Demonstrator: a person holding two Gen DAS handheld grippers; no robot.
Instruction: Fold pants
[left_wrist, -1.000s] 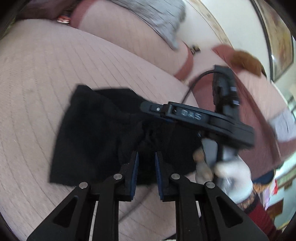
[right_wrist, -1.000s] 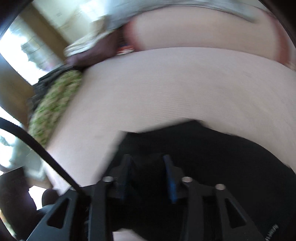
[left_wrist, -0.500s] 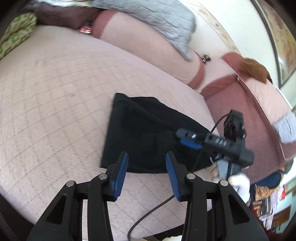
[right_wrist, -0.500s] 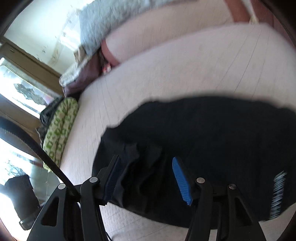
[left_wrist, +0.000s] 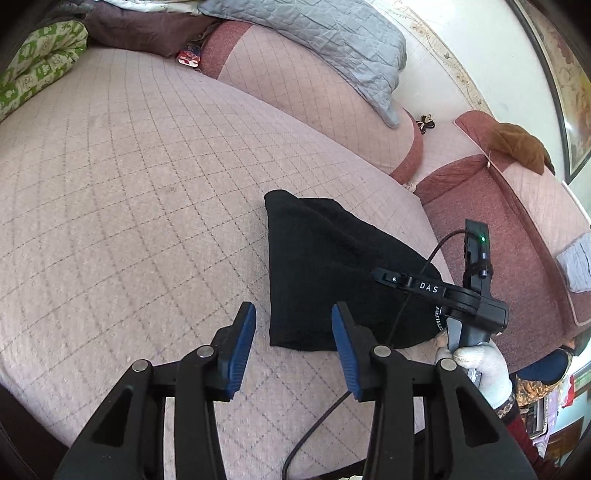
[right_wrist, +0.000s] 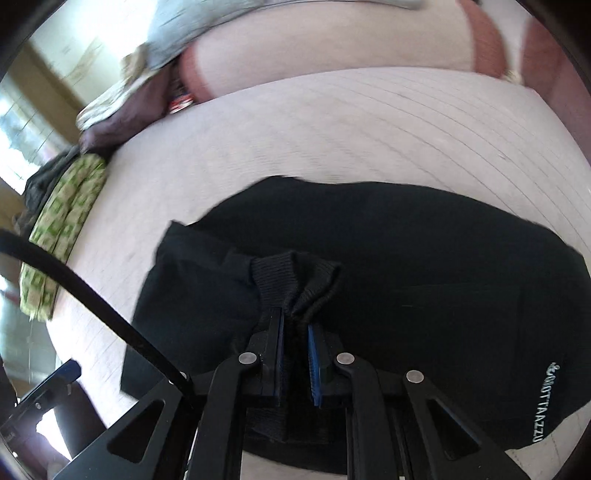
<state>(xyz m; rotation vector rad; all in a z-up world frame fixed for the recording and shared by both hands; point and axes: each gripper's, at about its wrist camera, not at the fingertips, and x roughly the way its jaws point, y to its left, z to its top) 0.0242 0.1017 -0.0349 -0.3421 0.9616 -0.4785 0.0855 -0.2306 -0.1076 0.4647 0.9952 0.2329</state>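
Observation:
The black pants (left_wrist: 325, 273) lie folded into a compact dark bundle on the pink quilted sofa seat (left_wrist: 147, 192). My left gripper (left_wrist: 293, 332) is open and empty, held just in front of the bundle's near edge. My right gripper (right_wrist: 294, 325) is shut on a ribbed cuff of the pants (right_wrist: 295, 280), bunched up between its blue pads. In the left wrist view the right gripper (left_wrist: 391, 278) sits over the bundle's right side. The pants (right_wrist: 406, 258) fill the right wrist view, with white lettering at the lower right.
A grey quilted blanket (left_wrist: 317, 33) drapes over the sofa back. A green patterned cushion (left_wrist: 33, 66) lies at the far left. A brown cloth (left_wrist: 517, 144) sits on the maroon armrest at right. A black cable (left_wrist: 325, 413) hangs near the seat's front edge.
My left gripper opened, let go of the pants and pulled back. My right gripper opened half a second ago and has now shut on the ribbed cuff.

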